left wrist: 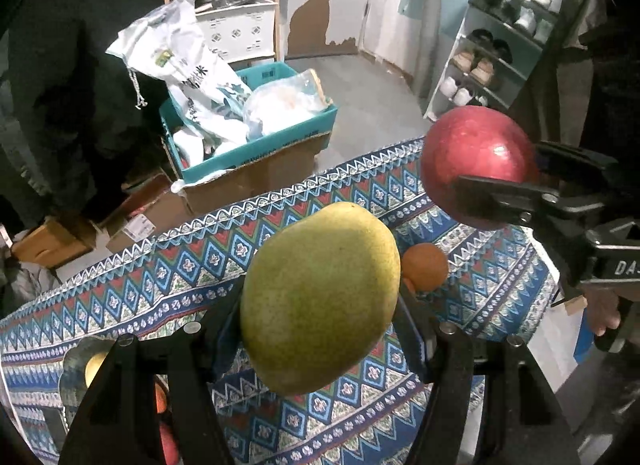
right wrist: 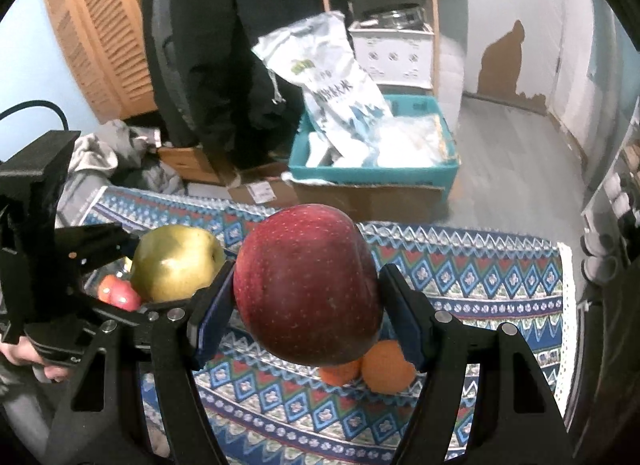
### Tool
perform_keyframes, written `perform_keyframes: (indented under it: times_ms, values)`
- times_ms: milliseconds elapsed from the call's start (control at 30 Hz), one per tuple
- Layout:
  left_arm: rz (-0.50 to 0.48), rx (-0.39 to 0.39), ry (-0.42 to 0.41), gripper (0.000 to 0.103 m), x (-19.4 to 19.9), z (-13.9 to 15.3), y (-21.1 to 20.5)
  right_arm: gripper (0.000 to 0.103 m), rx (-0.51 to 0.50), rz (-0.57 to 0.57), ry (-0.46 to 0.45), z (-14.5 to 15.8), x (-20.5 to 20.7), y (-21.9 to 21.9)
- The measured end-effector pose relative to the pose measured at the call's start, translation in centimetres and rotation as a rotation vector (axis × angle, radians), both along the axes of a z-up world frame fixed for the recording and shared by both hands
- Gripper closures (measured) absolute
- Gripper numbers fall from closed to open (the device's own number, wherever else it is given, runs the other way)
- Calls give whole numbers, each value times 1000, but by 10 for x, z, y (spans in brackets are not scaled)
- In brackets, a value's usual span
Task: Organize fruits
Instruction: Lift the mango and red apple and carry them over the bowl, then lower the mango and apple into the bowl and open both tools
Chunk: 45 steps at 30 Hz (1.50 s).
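My left gripper [left wrist: 320, 301] is shut on a yellow-green pear [left wrist: 320, 297], lifted above the patterned tablecloth [left wrist: 160, 289]. My right gripper [right wrist: 308, 289] is shut on a big red apple [right wrist: 308, 285], also held in the air. In the left wrist view the apple [left wrist: 476, 161] hangs at the upper right in the right gripper [left wrist: 496, 169]. In the right wrist view the pear [right wrist: 176, 265] shows at the left, in the left gripper [right wrist: 160, 273]. Two oranges [right wrist: 388, 369] lie on the cloth below the apple; one orange [left wrist: 426, 265] shows behind the pear.
A metal bowl [left wrist: 76, 365] with fruit sits on the cloth at lower left; red fruits [right wrist: 118, 293] in it show under the pear. Beyond the table edge stand a teal crate [left wrist: 256, 137] of bags on cardboard boxes, a shoe rack [left wrist: 492, 45] and a person in dark clothes [right wrist: 224, 45].
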<state>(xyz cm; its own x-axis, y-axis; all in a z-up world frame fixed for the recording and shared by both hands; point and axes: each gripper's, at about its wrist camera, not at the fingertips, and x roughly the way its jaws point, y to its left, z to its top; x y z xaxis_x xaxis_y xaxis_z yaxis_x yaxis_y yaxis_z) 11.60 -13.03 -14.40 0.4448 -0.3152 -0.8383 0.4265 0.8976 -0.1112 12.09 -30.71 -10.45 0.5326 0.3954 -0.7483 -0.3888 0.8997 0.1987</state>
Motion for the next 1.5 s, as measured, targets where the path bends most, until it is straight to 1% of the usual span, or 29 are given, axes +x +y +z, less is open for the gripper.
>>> perform_keyframes:
  times_ms: [233, 367, 500, 600, 700, 867, 1167, 1500]
  values:
    - [39, -43, -29, 35, -21, 20, 26, 32, 23, 42, -35, 21, -7, 20]
    - [65, -41, -62, 35, -34, 30, 44, 32, 32, 72, -39, 27, -12, 35]
    - [92, -55, -69, 35, -42, 37, 63, 32, 47, 106, -44, 33, -15, 53]
    - [113, -43, -94, 35, -51, 40, 76, 32, 52, 131, -54, 37, -18, 67]
    - [136, -54, -93, 35, -57, 42, 92, 32, 59, 154, -53, 40, -20, 80]
    - [188, -58, -93, 35, -66, 41, 121, 32, 64, 196, -44, 40, -21, 106]
    - [311, -82, -65, 35, -71, 32, 182, 32, 72, 274, -15, 32, -18, 155]
    - [429, -92, -35, 35, -73, 14, 240, 32, 69, 348, 40, 11, -11, 210]
